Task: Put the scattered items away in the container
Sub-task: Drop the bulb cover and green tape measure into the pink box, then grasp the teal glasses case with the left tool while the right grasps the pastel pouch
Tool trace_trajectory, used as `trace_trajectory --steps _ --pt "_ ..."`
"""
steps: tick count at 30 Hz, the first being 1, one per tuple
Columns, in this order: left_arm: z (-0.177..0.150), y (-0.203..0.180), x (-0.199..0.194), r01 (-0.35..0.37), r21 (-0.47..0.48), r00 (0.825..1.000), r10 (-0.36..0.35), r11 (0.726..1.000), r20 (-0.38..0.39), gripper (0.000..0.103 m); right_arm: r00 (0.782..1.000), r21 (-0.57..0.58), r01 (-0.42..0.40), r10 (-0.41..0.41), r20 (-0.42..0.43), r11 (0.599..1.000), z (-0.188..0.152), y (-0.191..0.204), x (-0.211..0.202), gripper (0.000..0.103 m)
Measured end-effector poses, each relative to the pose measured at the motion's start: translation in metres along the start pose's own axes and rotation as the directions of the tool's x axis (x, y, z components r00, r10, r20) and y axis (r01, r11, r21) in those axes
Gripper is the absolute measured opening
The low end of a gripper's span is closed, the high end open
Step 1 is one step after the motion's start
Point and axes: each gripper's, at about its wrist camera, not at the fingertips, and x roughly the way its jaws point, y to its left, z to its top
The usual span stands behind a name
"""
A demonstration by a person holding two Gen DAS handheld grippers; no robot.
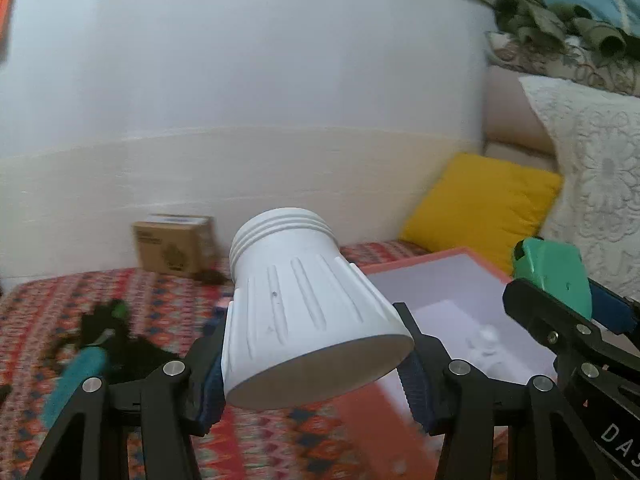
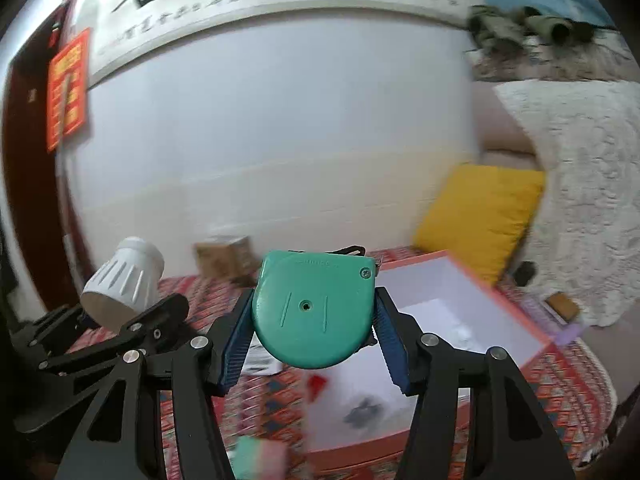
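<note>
left wrist view: my left hand-held gripper (image 1: 316,344) is clamped on the white lamp housing (image 1: 308,312), carried clear of the bed toward the pink box (image 1: 424,261).
right wrist view: my right hand-held gripper (image 2: 310,336) pinches the green tape measure (image 2: 312,312) flat-sided, poised over the box's near edge.
</note>
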Motion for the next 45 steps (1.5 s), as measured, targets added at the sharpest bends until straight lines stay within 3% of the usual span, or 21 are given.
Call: trace_trajectory --steps 9,17,19,21,22,23,26,31,37,41,45 --pt "0.000 -0.063 0.060 0.060 0.070 0.997 -0.056 0.996 -0.060 0.060 0.984 0.106 0.174 -0.177 0.025 0.979 0.015 -0.090 0.008 0.060" --pt "-0.022 -0.077 0.120 0.040 0.105 0.989 -0.024 0.994 -0.148 0.061 0.972 0.141 0.218 -0.203 -0.116 0.966 -0.002 -0.132 0.066 0.060" --pt "-0.024 -0.077 0.129 0.088 0.092 0.981 -0.070 0.992 -0.181 0.063 0.970 0.151 0.204 -0.179 -0.165 0.967 -0.007 -0.136 0.084 0.060" --pt "-0.026 -0.078 0.138 0.141 0.077 0.969 -0.121 0.987 -0.215 0.095 0.958 0.150 0.223 -0.188 -0.214 0.963 -0.012 -0.137 0.098 0.066" --pt "-0.025 -0.077 0.136 0.133 0.076 0.973 -0.116 0.988 -0.200 0.100 0.951 0.143 0.247 -0.211 -0.227 0.959 -0.014 -0.136 0.102 0.074" --pt "-0.023 -0.077 0.133 0.118 0.076 0.979 -0.103 0.990 -0.177 0.102 0.947 0.132 0.272 -0.240 -0.216 0.953 -0.014 -0.135 0.102 0.088" --pt "-0.018 -0.074 0.123 0.106 0.086 0.986 -0.094 0.991 -0.135 0.102 0.951 0.117 0.290 -0.273 -0.145 0.950 -0.010 -0.130 0.093 0.092" --pt "-0.013 -0.060 0.107 0.062 0.098 0.992 -0.051 0.993 -0.118 0.102 0.960 0.119 0.265 -0.252 -0.119 0.957 -0.011 -0.120 0.087 0.093" --pt "-0.027 -0.001 0.077 -0.041 0.052 0.990 0.047 0.998 -0.135 0.102 0.975 0.047 0.204 -0.199 -0.098 0.978 -0.012 -0.079 0.081 0.093" --pt "-0.055 0.051 0.054 -0.121 0.052 0.975 0.128 0.991 -0.179 0.102 0.988 -0.015 0.119 -0.120 -0.098 0.993 -0.017 -0.032 0.072 0.094" --pt "-0.091 0.105 0.031 -0.212 0.046 0.950 0.217 0.976 -0.225 0.102 0.992 -0.092 -0.035 0.023 -0.123 0.995 -0.033 0.026 0.061 0.096"
